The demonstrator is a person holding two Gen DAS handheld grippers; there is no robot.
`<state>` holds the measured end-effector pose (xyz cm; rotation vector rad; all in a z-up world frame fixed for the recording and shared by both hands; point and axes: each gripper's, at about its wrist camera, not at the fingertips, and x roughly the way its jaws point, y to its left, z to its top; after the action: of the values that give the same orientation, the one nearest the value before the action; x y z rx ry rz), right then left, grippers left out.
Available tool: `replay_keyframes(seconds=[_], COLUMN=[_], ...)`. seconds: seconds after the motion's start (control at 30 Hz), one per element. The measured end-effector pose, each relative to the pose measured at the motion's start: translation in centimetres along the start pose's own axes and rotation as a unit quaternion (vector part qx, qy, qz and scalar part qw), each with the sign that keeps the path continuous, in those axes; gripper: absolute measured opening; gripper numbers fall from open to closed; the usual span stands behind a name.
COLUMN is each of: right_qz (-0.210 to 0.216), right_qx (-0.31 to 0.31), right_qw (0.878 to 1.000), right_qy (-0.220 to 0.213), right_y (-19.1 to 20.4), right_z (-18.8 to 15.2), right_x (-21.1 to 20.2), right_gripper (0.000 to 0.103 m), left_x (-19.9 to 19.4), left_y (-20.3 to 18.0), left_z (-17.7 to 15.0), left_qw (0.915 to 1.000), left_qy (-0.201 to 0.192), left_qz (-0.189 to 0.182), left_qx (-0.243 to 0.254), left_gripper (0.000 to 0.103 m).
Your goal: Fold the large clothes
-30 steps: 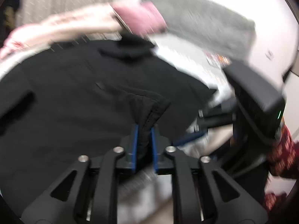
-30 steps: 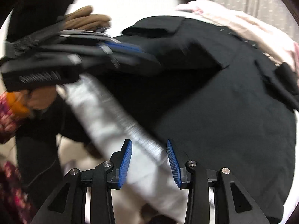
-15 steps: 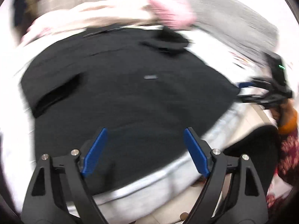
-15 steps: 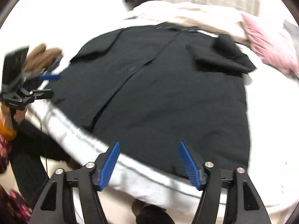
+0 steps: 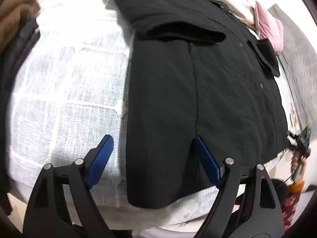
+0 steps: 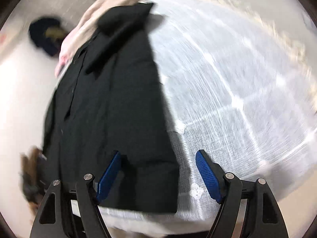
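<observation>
Left gripper (image 5: 152,162): fingers spread wide, nothing pinched. They hover over the near left corner of the black jacket (image 5: 198,99), one blue pad over the bedsheet (image 5: 65,91), the other over the dark cloth near a seam.

Right gripper (image 6: 157,175): its jaws have just been opening and now stand spread; nothing is gripped. They straddle the jacket's near right corner, one pad over the cloth, the other over bare sheet.

Jacket position: flat on the white checked bedsheet, hem at the near edge of the bed, collar end far. Snap front faces up. One sleeve (image 5: 182,29) is laid across the chest on the left side; on the right side a sleeve (image 6: 120,31) also lies turned in over the body.

Beyond the collar: a pale pink garment (image 5: 233,2) and a pink pillow (image 5: 269,27).

Judgement on progress: sleeves and sides look folded inward, leaving a long narrow panel. Remaining, as I read it: grip both hem corners and bring the hem up toward the collar, probably once or twice. Roughly midway.
</observation>
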<state>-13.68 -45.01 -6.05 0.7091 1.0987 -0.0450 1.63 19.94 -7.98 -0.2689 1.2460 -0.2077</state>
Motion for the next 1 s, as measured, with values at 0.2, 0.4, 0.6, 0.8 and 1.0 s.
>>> replay_keyframes(seconds=[0.2,0.4,0.6,0.8,1.0], right_qz=[0.093,0.112,0.063,-0.090,-0.144], right_qx=[0.013,0.031,0.009,-0.024,-0.024], right_qw=[0.995,0.991,0.995,0.995,0.983], right_qy=[0.023,-0.061,-0.073,-0.040,-0.113], right_y=[0.7,0.7,0.6,0.9,5.0], right_z=[-0.6,-1.2,-2.4,-3.2,-1.5], right_x=[0.6,-3.8,-4.2,-1.3,-5.3], right_gripper=[0.016,0.006,0.006,0.021,0.059], left_x=[-0.7,-5.1,-4.4,-2.6,-6.2], left_y=[-2.7,-4.8,-4.9,-4.7,-6.5], left_z=[-0.9,-1.7,-3.8,-4.5,-2.9], left_qw=[0.9989,0.9966,0.9940,0.9892,0.9644], left_qy=[-0.015,-0.062,-0.013,-0.001,-0.107], left_qz=[-0.001,-0.014,0.039,0.099,0.175], left_qx=[0.046,0.052,0.101,0.107,0.167], left_gripper=[0.016,0.009,0.009,0.035,0.080])
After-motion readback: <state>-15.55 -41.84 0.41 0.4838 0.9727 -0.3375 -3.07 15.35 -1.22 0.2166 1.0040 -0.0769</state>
